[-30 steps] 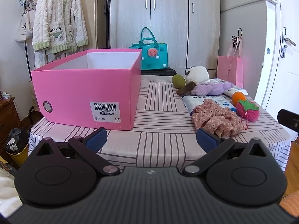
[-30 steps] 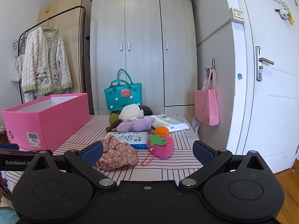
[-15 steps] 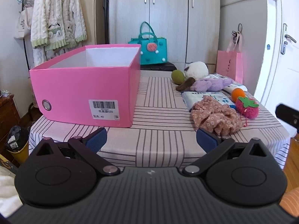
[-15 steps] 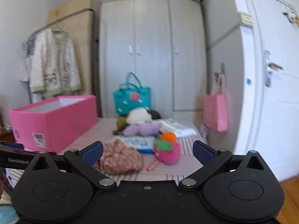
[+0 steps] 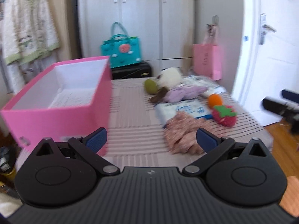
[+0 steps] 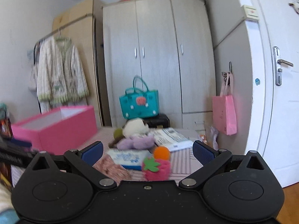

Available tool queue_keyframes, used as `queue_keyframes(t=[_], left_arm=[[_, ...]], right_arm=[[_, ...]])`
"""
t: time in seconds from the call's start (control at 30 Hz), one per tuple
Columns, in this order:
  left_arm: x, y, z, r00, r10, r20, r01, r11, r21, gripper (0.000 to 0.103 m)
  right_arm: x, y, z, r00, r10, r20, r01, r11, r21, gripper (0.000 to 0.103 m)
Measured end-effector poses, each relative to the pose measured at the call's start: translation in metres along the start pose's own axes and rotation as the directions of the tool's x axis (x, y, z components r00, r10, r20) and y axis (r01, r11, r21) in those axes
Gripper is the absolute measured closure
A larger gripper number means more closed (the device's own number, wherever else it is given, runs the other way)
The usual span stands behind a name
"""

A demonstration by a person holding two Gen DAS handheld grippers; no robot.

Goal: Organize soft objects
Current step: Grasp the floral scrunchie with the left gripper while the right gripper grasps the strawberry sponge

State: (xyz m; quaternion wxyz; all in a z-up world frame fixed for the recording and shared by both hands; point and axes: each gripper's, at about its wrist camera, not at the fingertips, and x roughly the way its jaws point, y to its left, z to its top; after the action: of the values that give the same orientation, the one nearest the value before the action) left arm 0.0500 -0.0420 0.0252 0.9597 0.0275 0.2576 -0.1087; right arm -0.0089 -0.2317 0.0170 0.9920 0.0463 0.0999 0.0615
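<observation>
An open pink box point(image 5: 56, 100) point(image 6: 56, 128) stands on the left of the striped table point(image 5: 134, 123). Soft things lie on the right: a floral pink scrunchie point(image 5: 183, 134) point(image 6: 114, 169), a red plush strawberry point(image 5: 224, 115) point(image 6: 157, 168), an orange ball point(image 5: 215, 99) point(image 6: 161, 152), a purple plush point(image 5: 185, 93) point(image 6: 136, 141), a white plush point(image 5: 170, 76) point(image 6: 134, 127) and a green ball point(image 5: 151, 86). My left gripper point(image 5: 151, 140) hovers open over the table's near edge, holding nothing. My right gripper point(image 6: 147, 153) is open above the strawberry, also holding nothing.
A blue-and-white tissue pack point(image 5: 186, 110) lies under the soft items. Behind the table stand a teal bag point(image 5: 121, 52), a grey wardrobe point(image 6: 157, 56) and a hanging pink bag point(image 5: 207, 63). A white door point(image 6: 276, 74) is to the right, a clothes rack point(image 6: 59, 71) to the left.
Both grippers have risen and moved forward toward the table; the views are now blurred by motion. Both stay open. Objects on the table have not moved.
</observation>
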Motion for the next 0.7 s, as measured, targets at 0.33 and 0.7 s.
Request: queue_keyframes(t=[0.33,0.7], left_arm=[[0.061,-0.034,0.008,0.989,-0.106,-0.1,0.111,0.993,0.042,0.0],[0.102,-0.05,-0.007,0.975,-0.167,-0.149,0.182,0.978,0.098,0.0]], right_arm=[[0.043,-0.028,-0.003,0.985,0.01,-0.172,-0.013,1.0,-0.015,0.0],[0.102,-0.053,-0.025,0.928,0.133,-0.347,-0.132,0.991,0.027,0.0]])
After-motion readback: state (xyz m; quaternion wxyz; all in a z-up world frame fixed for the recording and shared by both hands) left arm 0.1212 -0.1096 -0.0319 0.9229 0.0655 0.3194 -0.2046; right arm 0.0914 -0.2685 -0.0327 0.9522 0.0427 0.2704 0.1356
